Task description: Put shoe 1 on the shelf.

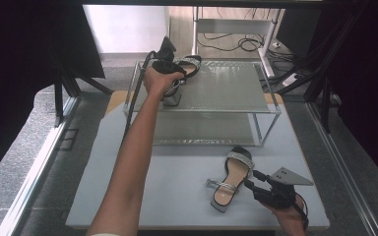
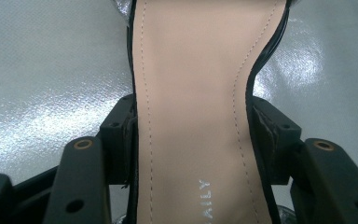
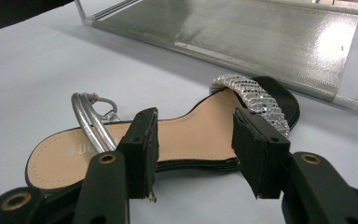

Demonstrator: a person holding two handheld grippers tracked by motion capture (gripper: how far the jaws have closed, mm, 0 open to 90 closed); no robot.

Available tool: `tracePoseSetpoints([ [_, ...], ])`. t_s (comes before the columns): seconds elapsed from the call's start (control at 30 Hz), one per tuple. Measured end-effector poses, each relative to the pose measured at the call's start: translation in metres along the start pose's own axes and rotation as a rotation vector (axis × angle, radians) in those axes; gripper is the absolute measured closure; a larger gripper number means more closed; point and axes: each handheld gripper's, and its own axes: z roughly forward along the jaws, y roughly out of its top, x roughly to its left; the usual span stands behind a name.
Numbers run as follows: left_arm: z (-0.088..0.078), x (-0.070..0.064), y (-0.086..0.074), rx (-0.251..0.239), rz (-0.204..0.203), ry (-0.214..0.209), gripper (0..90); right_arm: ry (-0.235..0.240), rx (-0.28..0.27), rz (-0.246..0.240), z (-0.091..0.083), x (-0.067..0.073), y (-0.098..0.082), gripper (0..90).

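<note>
Up close, left gripper point(image 2: 191, 140) clamping sandal point(image 2: 191, 93), right gripper point(image 3: 196, 144) released beside second sandal point(image 3: 186, 135).

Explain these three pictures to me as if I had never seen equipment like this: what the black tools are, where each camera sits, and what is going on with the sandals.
A person works at a table, holding a hand-held two-jaw gripper in each hand; no robot arm is involved. The high view looks down from above the person's side. The other two pictures come from cameras riding on the grippers, looking along their black jaws.

The left gripper reaches to the top shelf of a metal rack and is clamped on a sandal: its pads press both edges of the beige insole.

The second sandal, with a sparkly strap, lies flat on the table in front of the rack. The right gripper sits by it with its jaws apart on either side of the sole's narrow middle, not visibly squeezing it.
</note>
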Motion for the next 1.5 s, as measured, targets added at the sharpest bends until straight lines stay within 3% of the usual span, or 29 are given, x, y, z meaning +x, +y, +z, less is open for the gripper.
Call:
tracePoseSetpoints([
  [0.2,0.008,-0.003,0.0,0.018,-0.011,0.028,39.9,0.0,0.001,-0.008,0.0,0.001,0.0,50.4],
  [0.4,0.007,-0.004,0.0,0.035,-0.001,-0.031,28.2,0.0,0.006,-0.015,0.001,0.002,0.0,50.0],
  [0.6,0.005,-0.007,-0.001,0.021,0.008,-0.031,21.4,-0.002,0.005,-0.016,0.001,0.002,0.0,49.9],
  [0.63,0.004,-0.007,-0.001,0.016,0.016,-0.029,20.2,-0.003,0.005,-0.015,0.0,0.002,0.0,49.9],
  [0.7,-0.002,-0.006,-0.001,-0.04,0.018,-0.017,16.7,-0.004,0.002,-0.016,0.0,0.002,0.0,49.9],
  [0.77,-0.007,-0.004,0.001,-0.054,0.006,-0.042,15.8,-0.003,0.005,-0.015,0.001,0.002,0.0,49.8],
  [0.87,-0.015,0.0,0.0,-0.081,0.011,-0.046,15.9,-0.002,0.007,-0.016,0.001,0.003,0.0,49.8],
  [0.97,-0.028,0.001,-0.003,-0.117,0.046,-0.053,17.1,-0.002,0.005,-0.014,0.001,0.002,0.0,49.8],
  [1.17,-0.06,-0.004,-0.021,-0.181,0.185,-0.121,23.7,-0.006,0.002,-0.006,0.0,0.0,0.0,49.7],
  [1.27,-0.079,-0.005,-0.039,-0.21,0.243,-0.189,26.4,-0.005,0.002,-0.008,0.0,0.001,0.001,49.8],
  [1.4,-0.097,-0.006,-0.069,-0.204,0.33,-0.218,28.0,0.001,0.007,-0.013,0.002,0.004,0.001,49.8],
  [1.5,-0.104,-0.003,-0.094,-0.214,0.375,-0.263,28.6,0.004,0.009,-0.018,0.003,0.006,0.001,49.8],
])
